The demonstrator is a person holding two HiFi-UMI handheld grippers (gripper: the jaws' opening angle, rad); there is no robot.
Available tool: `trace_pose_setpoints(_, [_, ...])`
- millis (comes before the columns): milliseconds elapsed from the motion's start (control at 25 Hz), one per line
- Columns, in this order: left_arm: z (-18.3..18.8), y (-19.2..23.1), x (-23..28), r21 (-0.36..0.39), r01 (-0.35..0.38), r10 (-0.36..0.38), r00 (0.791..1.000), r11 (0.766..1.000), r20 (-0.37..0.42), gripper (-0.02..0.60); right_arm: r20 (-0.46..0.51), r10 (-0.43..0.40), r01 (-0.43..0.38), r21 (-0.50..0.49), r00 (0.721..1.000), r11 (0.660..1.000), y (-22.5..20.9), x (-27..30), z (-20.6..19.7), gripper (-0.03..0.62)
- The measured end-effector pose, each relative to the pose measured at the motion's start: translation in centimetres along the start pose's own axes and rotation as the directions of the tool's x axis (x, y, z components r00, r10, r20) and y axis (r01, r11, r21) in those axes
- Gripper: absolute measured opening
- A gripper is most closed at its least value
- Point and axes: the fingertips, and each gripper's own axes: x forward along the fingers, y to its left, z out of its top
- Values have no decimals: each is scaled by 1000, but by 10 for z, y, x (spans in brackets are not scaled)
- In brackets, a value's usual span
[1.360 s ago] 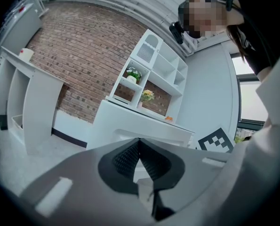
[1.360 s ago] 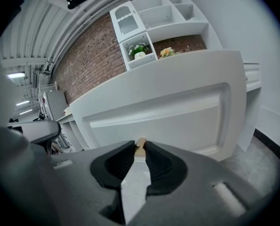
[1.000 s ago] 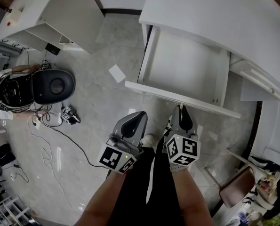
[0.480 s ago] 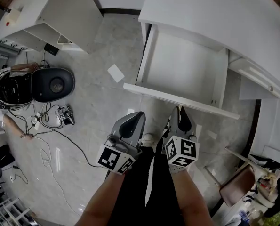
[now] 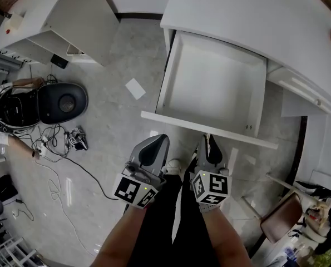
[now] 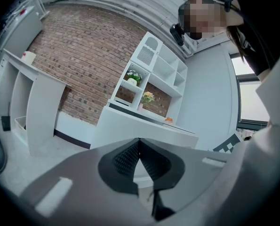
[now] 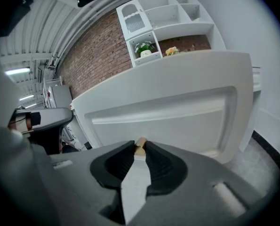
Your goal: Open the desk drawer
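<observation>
Nearest in, black trousers [image 5: 176, 227] are seen from above, with both grippers held side by side just ahead of them. The left gripper [image 6: 139, 145] is pressed together with nothing in it. It's kept just left of the right one, a bit short of the drawer front. The right gripper [image 5: 208, 140] is clamped on the little tan knob [image 7: 140, 142], which is pinched right at the jaw tips. So the drawer [image 5: 212, 85] is found straight ahead of that gripper, and its front panel fills most of the right gripper view. It's pulled well out of the desk [image 5: 254, 15], and its white inside is laid bare. Off to the left, a slip of paper [image 5: 135, 88] and a black chair [image 5: 62, 102] with tangled cables [image 5: 54, 143] are spotted on the marble floor [image 5: 115, 49]. Farthest back, a white shelf unit [image 7: 163, 18] against a brick wall [image 6: 83, 55] is picked up in the gripper views.
</observation>
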Motion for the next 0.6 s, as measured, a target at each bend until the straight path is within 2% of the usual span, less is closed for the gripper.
trace_pose_setpoints(600, [1,7,0,-4,0,0,1000,1000,-10,-2,-19,-24,24,-2,1000,1000,0,3,-2,74])
